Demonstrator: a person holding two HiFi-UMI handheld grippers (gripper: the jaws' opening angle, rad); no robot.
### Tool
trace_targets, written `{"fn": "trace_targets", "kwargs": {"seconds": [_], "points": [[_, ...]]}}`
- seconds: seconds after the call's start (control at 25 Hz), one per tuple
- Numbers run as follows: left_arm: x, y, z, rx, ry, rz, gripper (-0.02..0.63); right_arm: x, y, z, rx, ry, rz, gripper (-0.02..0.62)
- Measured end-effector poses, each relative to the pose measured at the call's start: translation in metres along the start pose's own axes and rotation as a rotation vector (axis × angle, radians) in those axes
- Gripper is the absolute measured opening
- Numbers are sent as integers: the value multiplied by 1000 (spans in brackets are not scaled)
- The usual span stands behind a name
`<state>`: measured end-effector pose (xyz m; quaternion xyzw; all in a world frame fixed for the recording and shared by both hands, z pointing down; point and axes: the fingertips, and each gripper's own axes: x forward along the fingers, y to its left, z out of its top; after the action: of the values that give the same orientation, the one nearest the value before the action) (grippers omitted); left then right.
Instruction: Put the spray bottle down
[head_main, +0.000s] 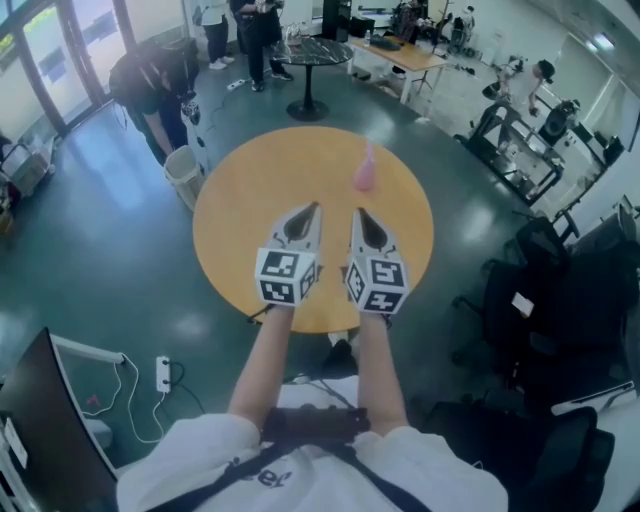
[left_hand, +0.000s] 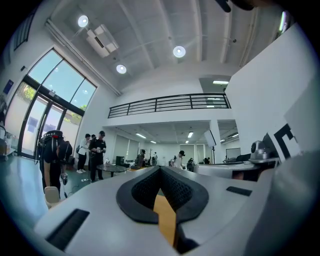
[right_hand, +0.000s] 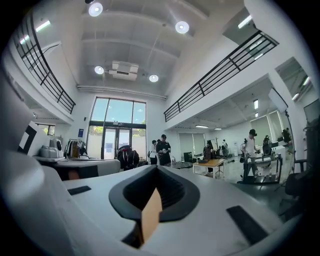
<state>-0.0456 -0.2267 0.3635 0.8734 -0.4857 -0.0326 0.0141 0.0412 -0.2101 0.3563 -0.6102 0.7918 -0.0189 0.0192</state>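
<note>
A pink spray bottle (head_main: 365, 170) stands upright on the far part of the round orange table (head_main: 240, 210), with nothing holding it. My left gripper (head_main: 313, 208) and right gripper (head_main: 358, 213) hover side by side over the near half of the table and point level toward the bottle. The bottle stands a short way beyond the right gripper's tip. Both are shut with nothing between the jaws. In the left gripper view my left gripper (left_hand: 160, 169) has its tips together, as has my right gripper (right_hand: 157, 169) in the right gripper view. Neither gripper view shows the bottle.
A white bin (head_main: 183, 170) stands by the table's left edge, next to a bent-over person (head_main: 150, 85). A dark round table (head_main: 310, 52) and a wooden desk (head_main: 405, 55) stand beyond. Black office chairs (head_main: 545, 290) crowd the right. A power strip (head_main: 163, 373) lies on the floor.
</note>
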Motion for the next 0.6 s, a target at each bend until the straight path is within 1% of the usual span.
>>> {"fn": "trace_targets", "kwargs": {"seconds": [0.16, 0.36, 0.6], "points": [[-1, -2, 1, 5, 4, -9, 11, -1, 3, 5, -12, -9, -10, 20], [-2, -2, 4, -2, 0, -19, 11, 0, 10, 5, -21, -3, -4, 20], [6, -3, 2, -15, 2, -35, 11, 2, 5, 5, -27, -1, -9, 20]]}}
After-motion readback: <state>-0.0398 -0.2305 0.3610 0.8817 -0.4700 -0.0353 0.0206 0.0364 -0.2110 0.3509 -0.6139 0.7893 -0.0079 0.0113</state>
